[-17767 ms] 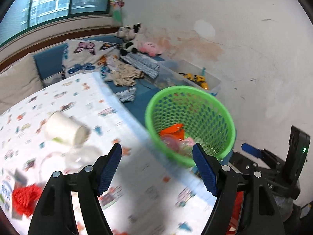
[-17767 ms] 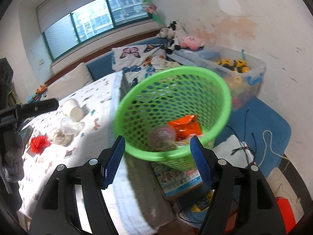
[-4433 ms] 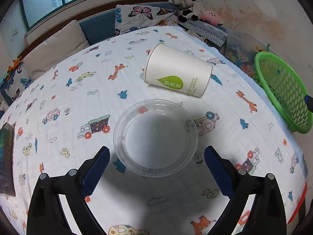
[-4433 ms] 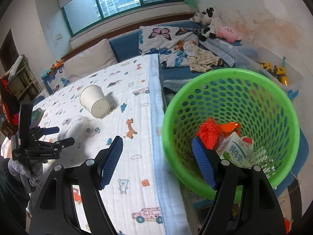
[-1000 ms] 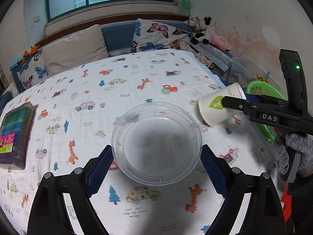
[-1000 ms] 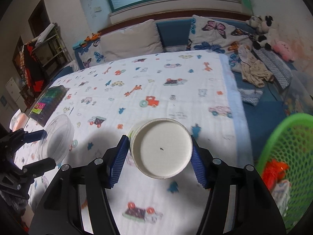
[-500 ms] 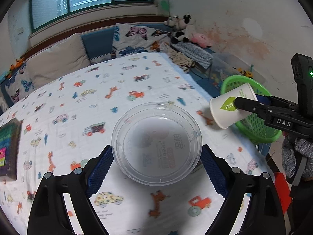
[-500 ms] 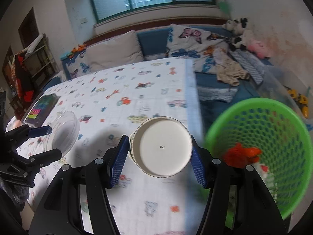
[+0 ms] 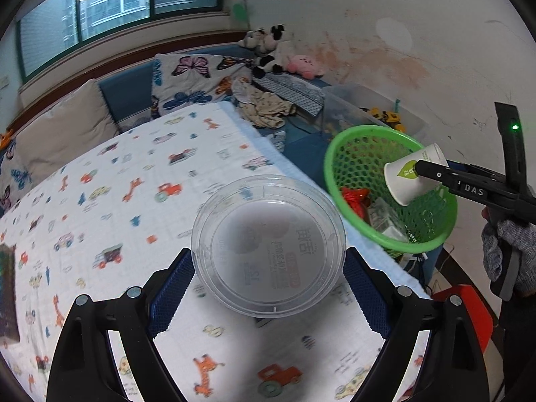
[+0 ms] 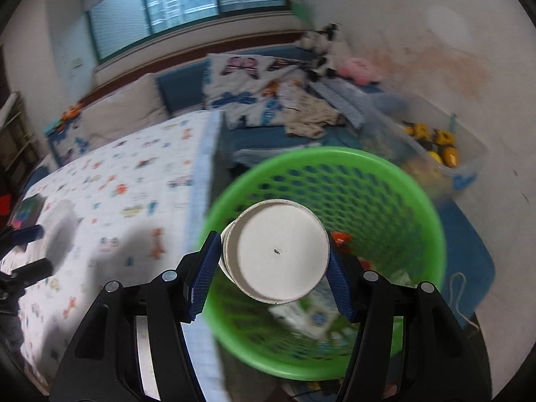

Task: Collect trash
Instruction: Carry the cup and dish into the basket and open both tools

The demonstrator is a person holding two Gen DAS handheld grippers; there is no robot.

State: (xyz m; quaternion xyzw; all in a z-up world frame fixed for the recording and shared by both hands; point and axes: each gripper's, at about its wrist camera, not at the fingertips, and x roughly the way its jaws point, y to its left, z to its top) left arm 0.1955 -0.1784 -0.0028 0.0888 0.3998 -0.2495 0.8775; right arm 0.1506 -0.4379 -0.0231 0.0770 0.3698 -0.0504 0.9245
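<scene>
White paper, the cup (image 10: 275, 251) sits clamped bottom-first between the pads of my right gripper (image 10: 273, 269), and it now hangs over the mouth of the green basket (image 10: 425, 207), where half a second ago it was only nearing the rim and a second ago was above the printed cloth. That shift means the carry is about done: I judge the next move is simply to let the jaws go so the cup drops among the red wrapper (image 9: 355, 197) and other scraps already inside. From my other camera the cup (image 9: 410, 181) shows tilted, mouth towards the wall, above the basket's far side.

My left gripper (image 9: 268, 274) grasps the clear plastic lid (image 9: 268, 244) by its edges, jaws spread wide around it. It has swung towards the basket too, but the lid is over the table (image 9: 100, 184) edge, short of the rim. It should follow once the cup is gone.
</scene>
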